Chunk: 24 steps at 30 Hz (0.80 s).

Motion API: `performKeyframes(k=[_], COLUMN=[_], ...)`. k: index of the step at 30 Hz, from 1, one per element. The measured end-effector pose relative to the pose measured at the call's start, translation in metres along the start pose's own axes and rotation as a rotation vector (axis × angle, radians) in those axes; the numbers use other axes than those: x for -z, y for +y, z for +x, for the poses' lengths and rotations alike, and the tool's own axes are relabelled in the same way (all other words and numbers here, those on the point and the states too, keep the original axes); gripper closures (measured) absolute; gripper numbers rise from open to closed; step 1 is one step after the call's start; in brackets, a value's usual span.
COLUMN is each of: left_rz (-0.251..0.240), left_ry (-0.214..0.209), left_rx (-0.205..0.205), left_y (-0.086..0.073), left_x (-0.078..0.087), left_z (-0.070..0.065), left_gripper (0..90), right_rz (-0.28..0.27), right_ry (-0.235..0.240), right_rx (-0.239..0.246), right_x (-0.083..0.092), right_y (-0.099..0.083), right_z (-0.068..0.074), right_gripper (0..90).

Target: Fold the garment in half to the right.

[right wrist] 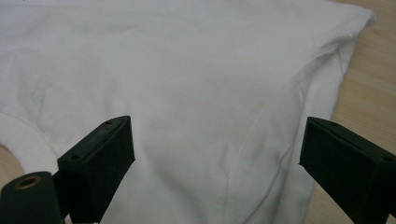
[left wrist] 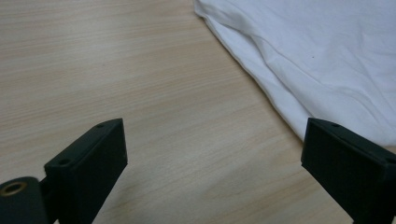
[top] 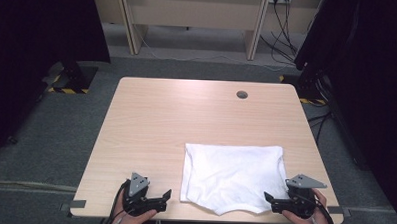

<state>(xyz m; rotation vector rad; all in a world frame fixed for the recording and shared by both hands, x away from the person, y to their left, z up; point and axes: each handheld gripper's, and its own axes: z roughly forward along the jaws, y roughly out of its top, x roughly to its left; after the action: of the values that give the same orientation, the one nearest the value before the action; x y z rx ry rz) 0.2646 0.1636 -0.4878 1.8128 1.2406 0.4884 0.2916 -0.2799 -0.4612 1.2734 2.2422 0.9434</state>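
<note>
At the near edge, both grippers [top: 166, 198] [top: 269, 201] (jaws apart) flank the cloth [top: 233, 175].

The white cloth [top: 233, 175] looks like soft, matt cotton knit, lightly creased, with stitched seams along its edges. The table [top: 186, 116] has a pale wood-grain top, smooth with a faint sheen. The jaws of the left gripper [left wrist: 212, 163] and right gripper [right wrist: 215, 163] are matt black plastic

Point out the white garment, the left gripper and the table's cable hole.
white garment [top: 234, 176], high view, middle of the cloth.
left gripper [top: 164, 200], high view, between its fingers.
cable hole [top: 242, 94], high view, its centre.
</note>
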Motion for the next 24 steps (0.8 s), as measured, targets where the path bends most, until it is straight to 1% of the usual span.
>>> performKeyframes(k=[4,6,9,13,16,22,24], left_rz=[0.008,0.009,0.017,0.032,0.037,0.043,0.045], left_ry=[-0.010,-0.014,-0.025,-0.037,-0.044,-0.055,-0.052], left_rx=[-0.024,-0.027,-0.035,-0.016,-0.011,0.006,0.010], left_y=[0.001,0.002,0.003,0.005,0.006,0.008,0.008], left_x=[-0.004,-0.005,-0.009,-0.013,-0.014,-0.016,-0.017], left_z=[-0.009,-0.011,-0.019,-0.027,-0.031,-0.036,-0.037], left_gripper=[6.1,6.1,6.5,6.8,7.0,8.2,8.3], right_rz=[-0.008,-0.021,-0.031,-0.044,-0.051,-0.063,-0.067], right_ry=[0.006,0.008,0.019,0.034,0.043,0.063,0.075], right_rx=[0.015,0.022,0.040,0.069,0.087,0.114,0.122], right_x=[-0.003,-0.004,-0.006,-0.010,-0.014,-0.022,-0.025], right_y=[0.008,0.014,0.023,0.038,0.048,0.067,0.073], right_z=[0.004,0.008,0.013,0.021,0.027,0.038,0.042], right_gripper=[10.4,10.6,10.7,10.8,11.0,11.2,11.4])
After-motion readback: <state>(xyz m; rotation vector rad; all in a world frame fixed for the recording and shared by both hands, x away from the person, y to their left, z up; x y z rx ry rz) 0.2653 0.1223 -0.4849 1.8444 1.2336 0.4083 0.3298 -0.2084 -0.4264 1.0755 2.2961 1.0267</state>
